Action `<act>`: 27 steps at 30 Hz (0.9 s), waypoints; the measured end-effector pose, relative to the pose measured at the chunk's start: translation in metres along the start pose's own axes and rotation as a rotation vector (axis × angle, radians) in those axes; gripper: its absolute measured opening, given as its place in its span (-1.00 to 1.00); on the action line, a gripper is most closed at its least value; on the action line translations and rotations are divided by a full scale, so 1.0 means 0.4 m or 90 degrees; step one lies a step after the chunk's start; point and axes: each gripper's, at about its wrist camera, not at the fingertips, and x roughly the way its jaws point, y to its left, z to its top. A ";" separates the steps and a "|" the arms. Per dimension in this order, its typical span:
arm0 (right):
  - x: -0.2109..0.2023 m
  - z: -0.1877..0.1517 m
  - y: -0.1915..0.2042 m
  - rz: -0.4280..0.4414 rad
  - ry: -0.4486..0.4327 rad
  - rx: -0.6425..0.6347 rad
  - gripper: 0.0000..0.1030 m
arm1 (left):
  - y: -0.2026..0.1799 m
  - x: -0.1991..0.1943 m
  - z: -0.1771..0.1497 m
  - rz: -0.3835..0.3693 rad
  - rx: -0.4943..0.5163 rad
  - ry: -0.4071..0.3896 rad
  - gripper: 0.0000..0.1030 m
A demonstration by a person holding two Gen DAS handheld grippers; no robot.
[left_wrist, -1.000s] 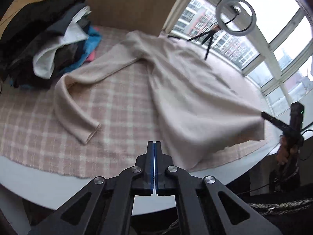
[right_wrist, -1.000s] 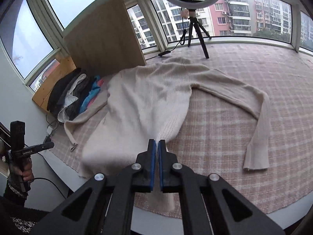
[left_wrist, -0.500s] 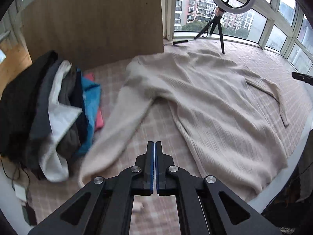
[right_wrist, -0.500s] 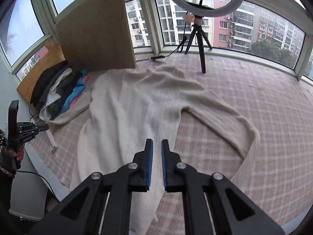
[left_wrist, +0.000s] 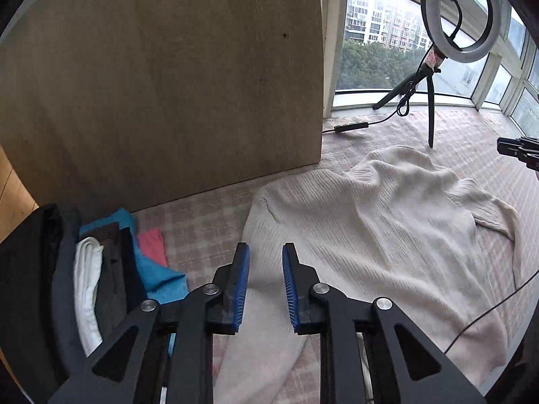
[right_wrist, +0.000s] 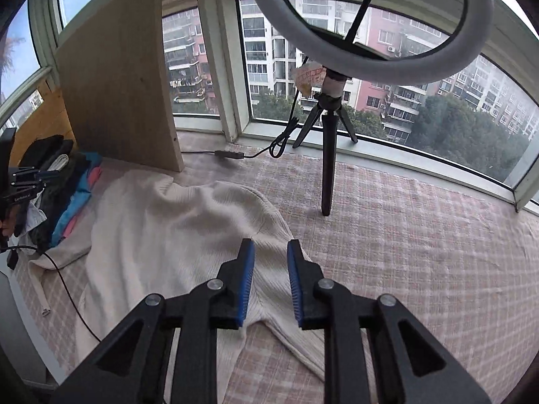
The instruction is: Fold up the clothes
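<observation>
A cream ribbed sweater (left_wrist: 387, 235) lies spread flat on the pink checked cloth (left_wrist: 202, 222). It also shows in the right wrist view (right_wrist: 175, 235). My left gripper (left_wrist: 266, 256) is open and empty, low over the sweater's left shoulder and sleeve. My right gripper (right_wrist: 270, 247) is open and empty, low over the sweater's right shoulder, where the sleeve (right_wrist: 296, 343) runs down under it. The right gripper's tip also shows in the left wrist view (left_wrist: 518, 151), and the left gripper in the right wrist view (right_wrist: 23, 181).
A pile of dark, white, blue and pink clothes (left_wrist: 84, 279) lies left of the sweater. A wooden board (left_wrist: 168, 84) stands behind it. A ring light on a black tripod (right_wrist: 328, 155) with its cable stands beyond the collar. A thin black cable (right_wrist: 67, 286) crosses the sweater's left edge.
Both grippers have opened from shut. Both have moved forward and lower, from the sweater's hem side up to its shoulders.
</observation>
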 end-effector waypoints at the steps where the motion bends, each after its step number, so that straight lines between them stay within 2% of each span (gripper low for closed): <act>1: 0.043 0.008 0.000 0.005 0.008 -0.001 -0.47 | -0.006 0.028 0.009 0.000 0.002 0.009 -0.58; 8: 0.327 0.067 -0.003 0.050 0.080 0.006 -0.42 | 0.018 0.215 0.046 -0.026 -0.012 0.064 -0.39; 12: 0.413 0.072 0.014 0.073 0.098 -0.019 -0.27 | 0.046 0.290 0.048 -0.062 -0.035 0.082 -0.30; 15: 0.448 0.069 0.032 0.062 0.105 -0.049 -0.25 | 0.063 0.334 0.055 -0.048 -0.032 0.092 -0.26; 18: 0.461 0.062 0.046 0.045 0.098 -0.074 -0.25 | 0.071 0.363 0.060 -0.059 -0.040 0.096 -0.27; 19: 0.461 0.059 0.046 0.045 0.096 -0.073 -0.31 | 0.069 0.371 0.059 -0.061 -0.040 0.097 -0.42; 20: 0.460 0.057 0.042 0.052 0.096 -0.065 -0.75 | 0.065 0.375 0.058 -0.072 -0.041 0.098 -0.58; 21: 0.460 0.056 0.033 0.060 0.100 -0.050 -0.88 | 0.059 0.372 0.057 -0.085 -0.046 0.093 -0.83; 24: 0.409 0.053 0.008 0.051 0.055 -0.022 -0.89 | 0.013 0.324 0.060 -0.033 -0.010 0.053 -0.87; 27: 0.293 0.056 -0.027 0.011 -0.020 -0.014 -0.90 | -0.028 0.226 0.075 -0.008 0.021 -0.024 -0.88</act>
